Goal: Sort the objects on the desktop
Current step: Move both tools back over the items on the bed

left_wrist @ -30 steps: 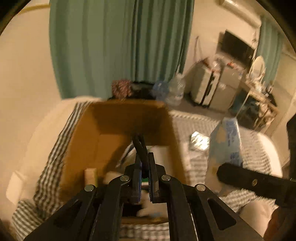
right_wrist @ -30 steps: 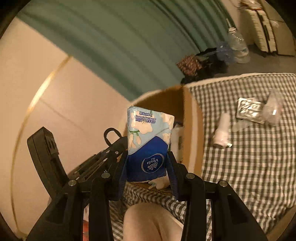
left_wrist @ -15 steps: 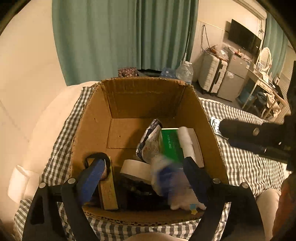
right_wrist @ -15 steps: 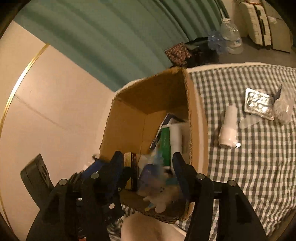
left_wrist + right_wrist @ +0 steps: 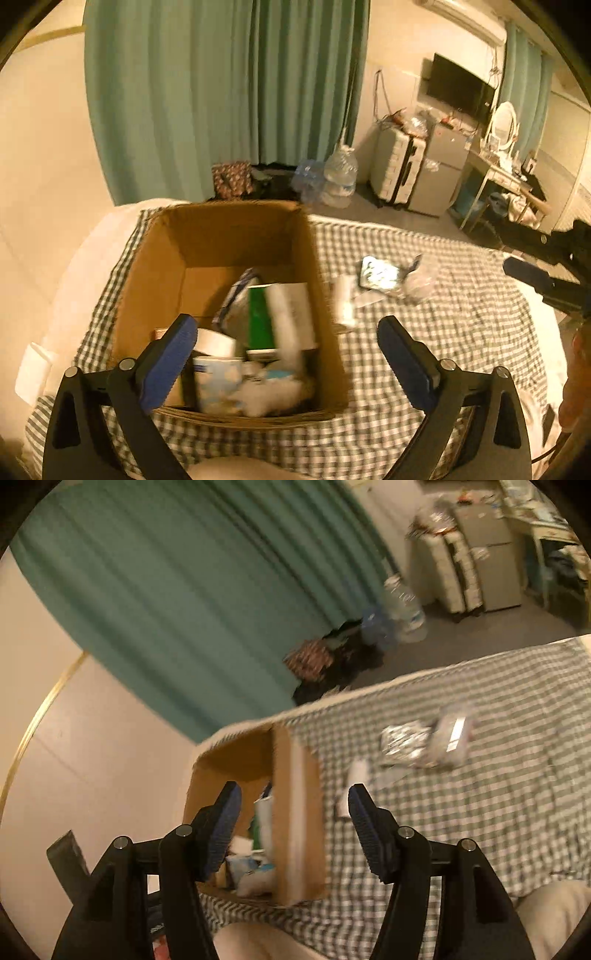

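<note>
A cardboard box [image 5: 325,306] stands on the checked cloth [image 5: 443,332]. Inside lie a blue and white tissue pack [image 5: 218,384], a tape roll [image 5: 214,341] and a green carton [image 5: 260,321]. My left gripper [image 5: 286,332] hovers over the box's near side, its jaws opening wide with nothing held between them. My right gripper [image 5: 294,792] hangs above the box's right wall [image 5: 295,812], jaws opening and empty. Right of the box lie a white tube [image 5: 354,786], a foil blister pack [image 5: 402,738] and a clear plastic bag [image 5: 450,738].
Water bottles [image 5: 340,177] and a dark heap sit on the floor behind the bed, by the green curtain [image 5: 221,92]. A suitcase [image 5: 395,173] and a desk stand at the back right. A person's knee [image 5: 554,915] is at the lower right.
The left gripper let go of a thin black thing over the box and opened wide. The right gripper dropped the tissue pack into the box. Both have drawn back, the right one swinging rightwards.
</note>
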Motion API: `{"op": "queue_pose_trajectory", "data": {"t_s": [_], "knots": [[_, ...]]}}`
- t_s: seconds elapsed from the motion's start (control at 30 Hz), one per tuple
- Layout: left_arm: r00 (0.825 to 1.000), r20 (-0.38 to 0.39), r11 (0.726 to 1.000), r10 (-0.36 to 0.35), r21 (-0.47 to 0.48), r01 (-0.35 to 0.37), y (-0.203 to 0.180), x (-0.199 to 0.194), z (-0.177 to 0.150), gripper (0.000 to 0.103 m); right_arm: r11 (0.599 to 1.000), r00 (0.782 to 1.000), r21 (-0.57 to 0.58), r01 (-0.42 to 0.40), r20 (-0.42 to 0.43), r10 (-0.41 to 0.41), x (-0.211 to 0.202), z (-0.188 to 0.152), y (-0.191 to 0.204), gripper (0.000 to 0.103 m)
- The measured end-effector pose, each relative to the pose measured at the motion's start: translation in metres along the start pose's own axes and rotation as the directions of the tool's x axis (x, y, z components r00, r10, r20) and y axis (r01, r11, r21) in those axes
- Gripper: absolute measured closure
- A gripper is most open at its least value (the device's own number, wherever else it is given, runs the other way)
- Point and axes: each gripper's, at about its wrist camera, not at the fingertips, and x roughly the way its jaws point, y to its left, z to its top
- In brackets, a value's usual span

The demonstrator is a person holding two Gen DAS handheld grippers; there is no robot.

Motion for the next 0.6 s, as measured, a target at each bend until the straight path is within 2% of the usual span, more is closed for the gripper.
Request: {"op": "queue_pose_trajectory", "data": {"t_s": [0.13,0.37,0.5,0.6], "knots": [[1.000,0.000,1.000,-0.028,0.006,0.028,-0.038,0.000,-0.001,0.001,0.999,0.998,0.013,0.030,0.046,-0.031,-0.030,0.002,-0.022,0.042],[0.995,-0.073,0.994,-0.064,0.080,0.069,-0.109,0.028,-0.015,0.000,0.995,0.991,0.048,0.088,0.093,-0.092,-0.061,-0.005,-0.076,0.037],[0.992,-0.123,0.988,-0.029,0.146,0.047,-0.142,0.059,-0.027,0.000,0.989,0.988,0.091,0.119,0.089,-0.127,-0.056,-0.005,-0.112,0.037],[0.991,-0.134,0.985,0.000,0.169,0.023,-0.151,0.083,-0.034,0.000,0.980,0.988,0.149,0.131,0.063,-0.141,-0.040,-0.006,-0.140,0.037]]}}
